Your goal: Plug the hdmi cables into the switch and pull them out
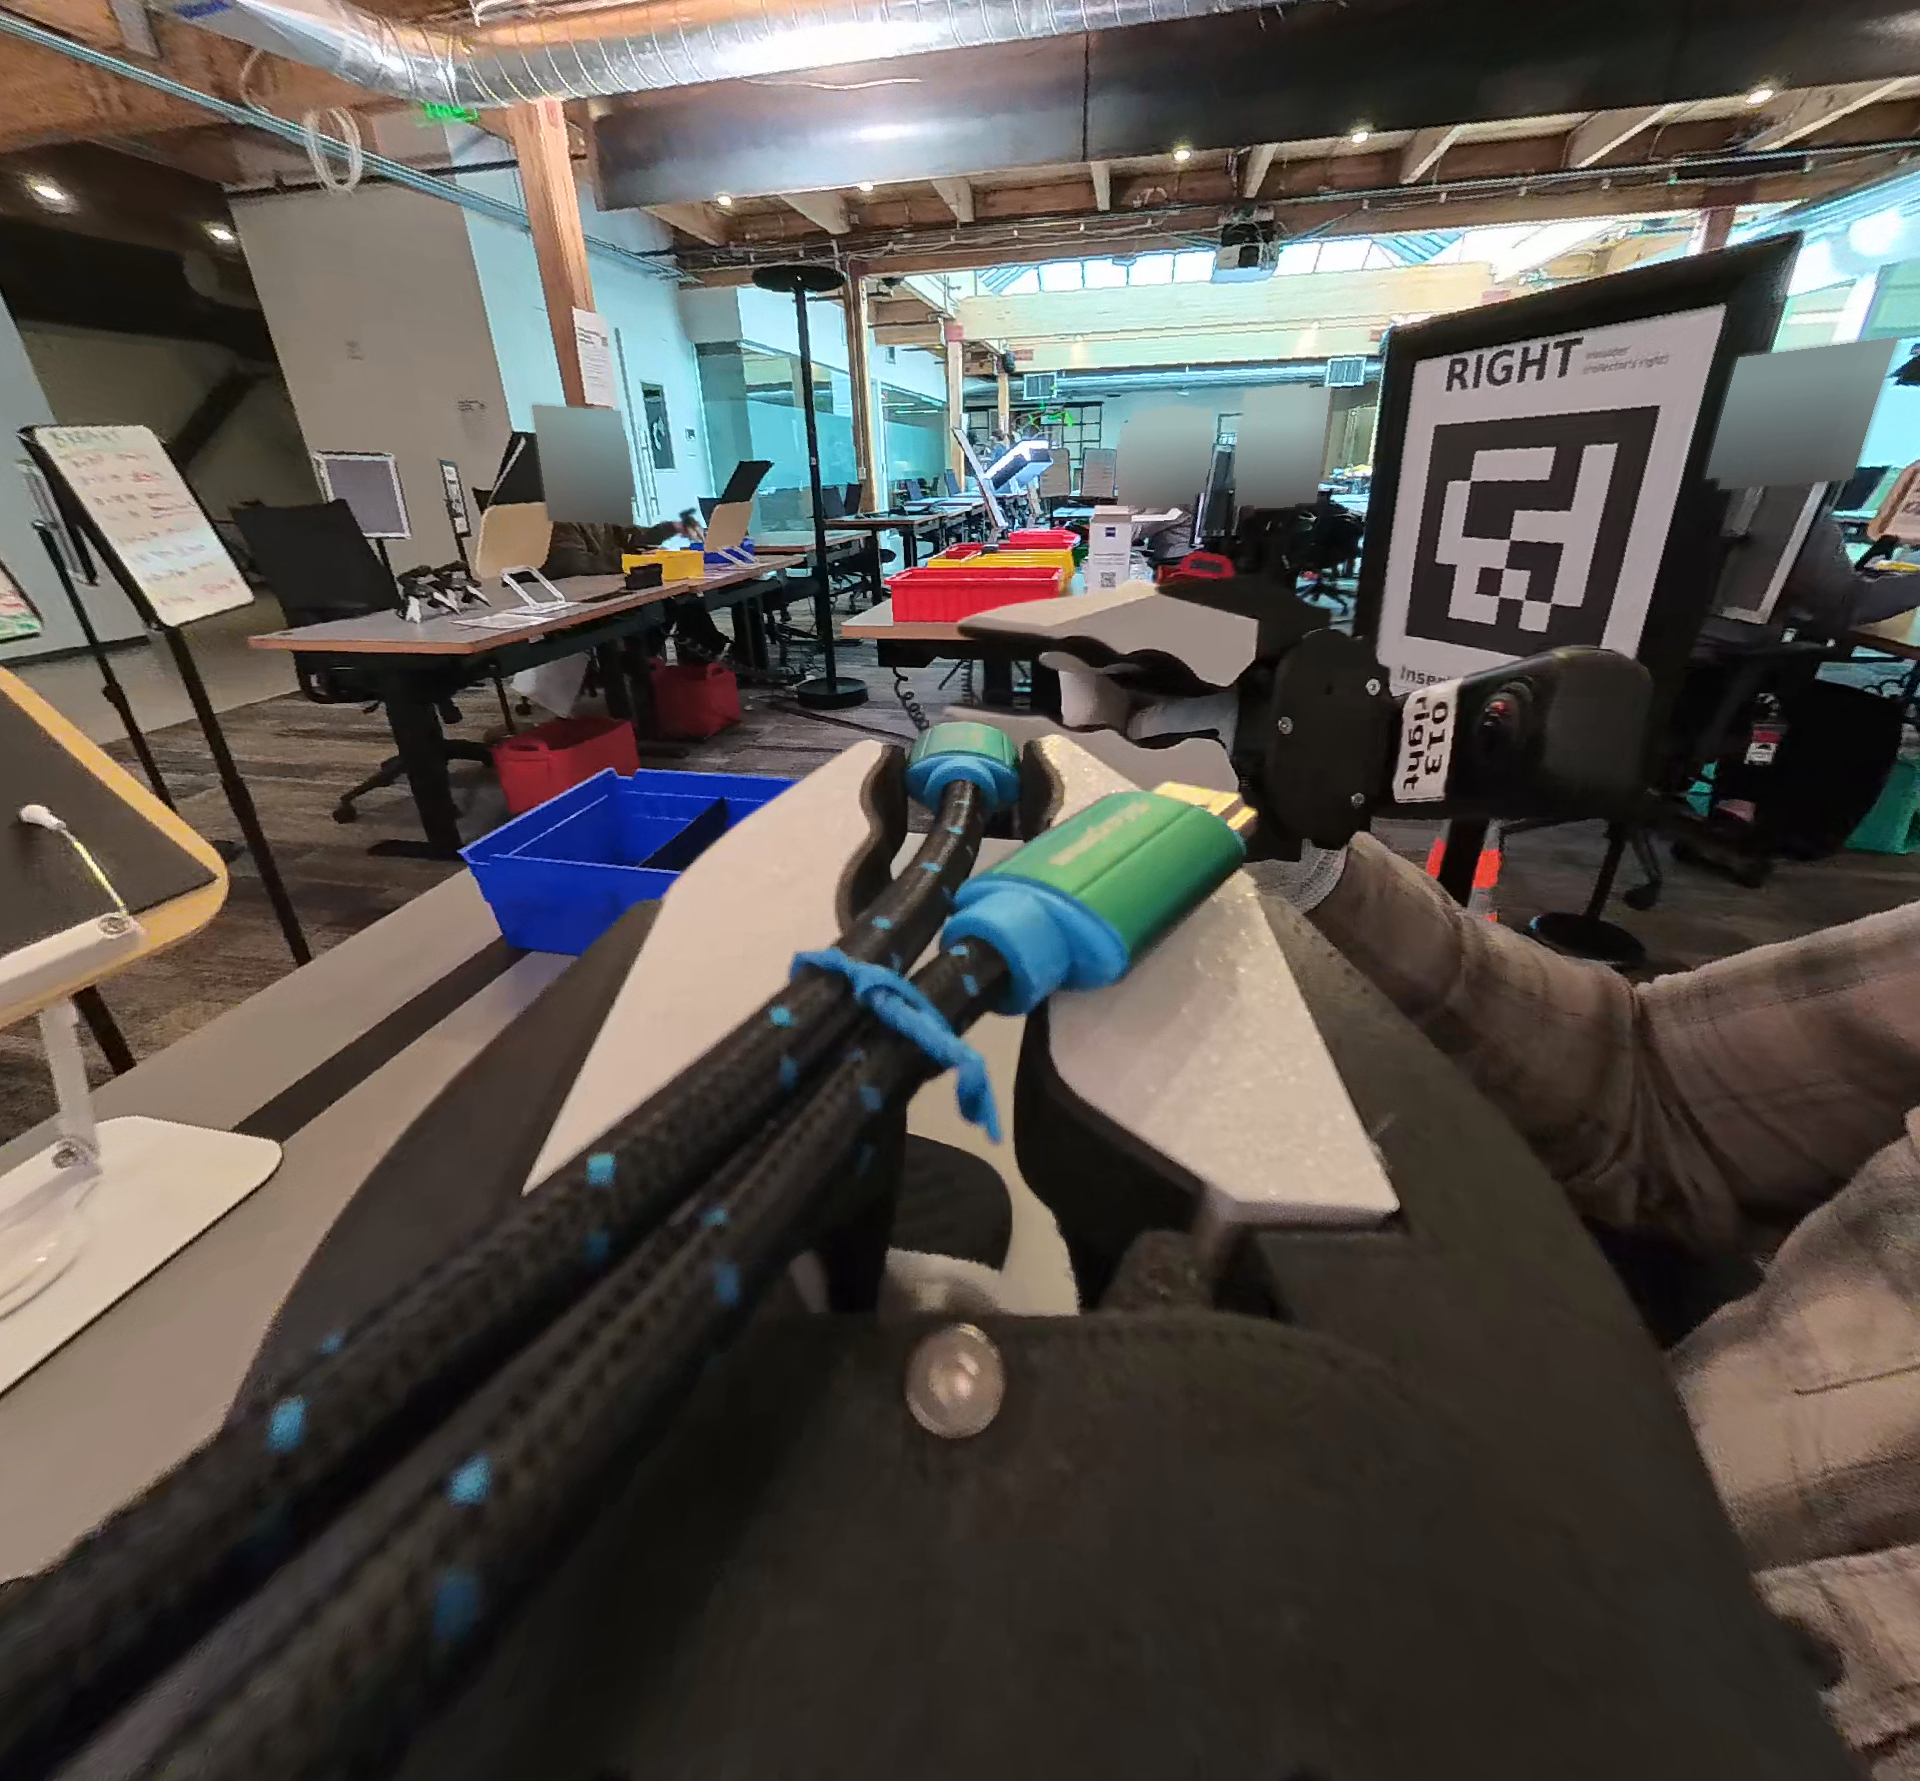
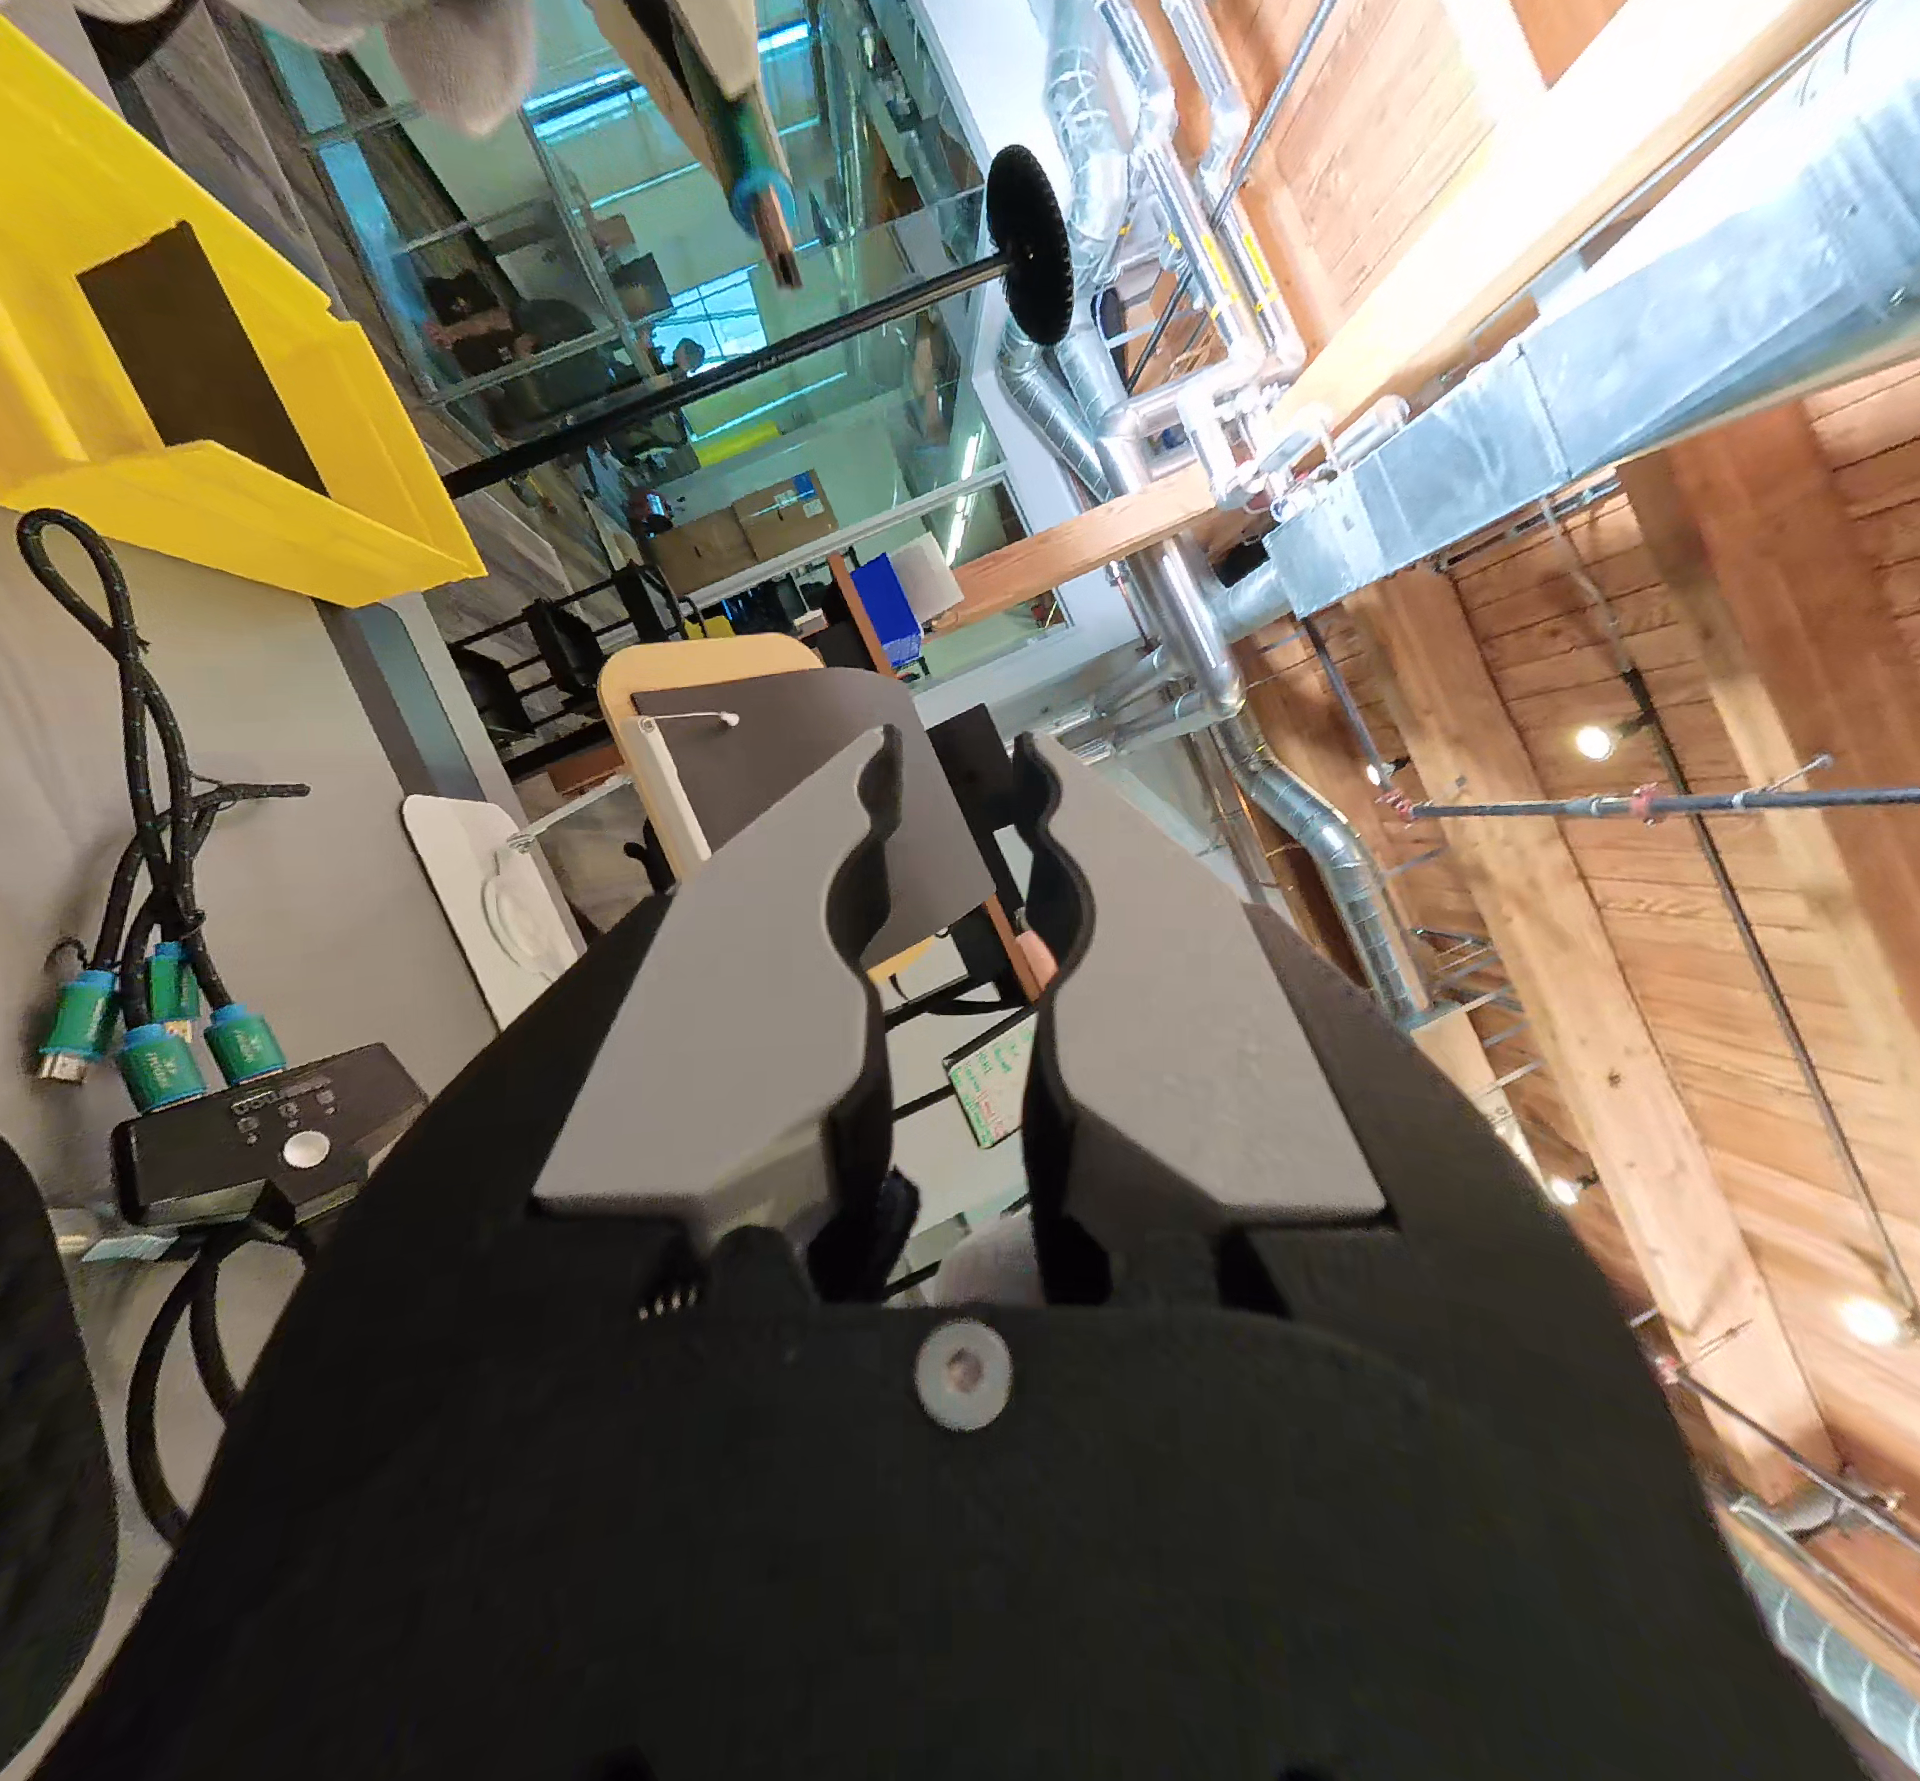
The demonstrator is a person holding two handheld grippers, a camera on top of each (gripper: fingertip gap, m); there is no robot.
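Note:
My left gripper (image 1: 951, 781) is shut on a black braided HDMI cable (image 1: 623, 1243), with its green and blue plug (image 1: 961, 763) pinched at the fingertips. A second plug (image 1: 1122, 874) of the bundled cable rests on top of the right finger. My right gripper (image 2: 956, 760) is open and empty, tilted sideways; it also shows in the left wrist view (image 1: 966, 677), just beyond the left fingertips. The black switch (image 2: 260, 1149) lies on the grey table (image 2: 312, 848) at the lower left. Two green plugs (image 2: 203, 1056) sit at its edge and two more (image 2: 78, 1014) lie loose beside it.
A yellow bin (image 2: 208, 381) stands beyond the switch cables. A blue bin (image 1: 623, 848) sits at the table's far edge. A white tablet stand (image 1: 104, 1201) is at the left. A sleeve (image 1: 1558, 1056) reaches in from the right. Left tips to right tips: about 11 cm. It is some 35 cm from my right tips to the black switch (image 2: 260, 1149).

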